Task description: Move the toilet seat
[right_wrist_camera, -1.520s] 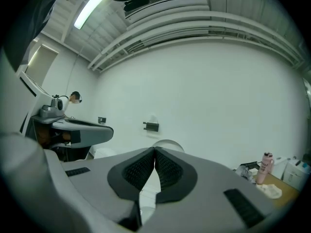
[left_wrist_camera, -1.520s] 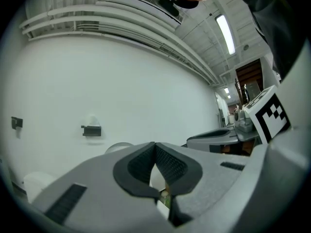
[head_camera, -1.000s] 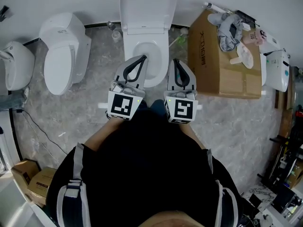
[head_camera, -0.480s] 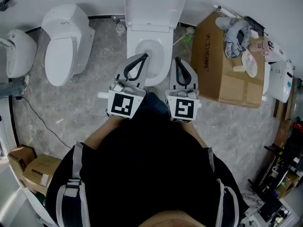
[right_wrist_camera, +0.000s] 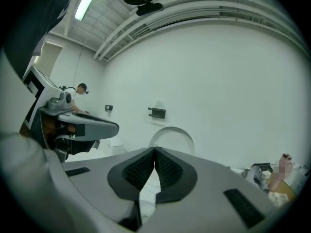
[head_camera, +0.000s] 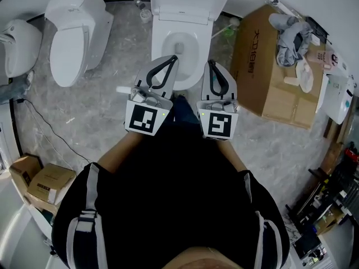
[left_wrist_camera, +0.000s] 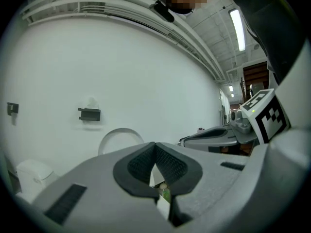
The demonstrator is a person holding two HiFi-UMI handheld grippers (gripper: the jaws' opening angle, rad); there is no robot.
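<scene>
The white plastic toilet seat (head_camera: 188, 4) stands raised against the white wall, above the open white ceramic bowl (head_camera: 180, 42). Over the bowl's near edge hover the left gripper (head_camera: 171, 59) and the right gripper (head_camera: 211, 63), side by side, each with its jaws pressed together and nothing between them. A brown cardboard box (head_camera: 263, 66) stands beside the bowl.

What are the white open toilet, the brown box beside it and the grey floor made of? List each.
White open toilet: probably glazed ceramic; smooth, glossy white.
Brown box: cardboard, matt; printed side, creased edges.
Grey floor: stone or marble-look tile, I cannot tell which; veined, slight sheen.
</scene>
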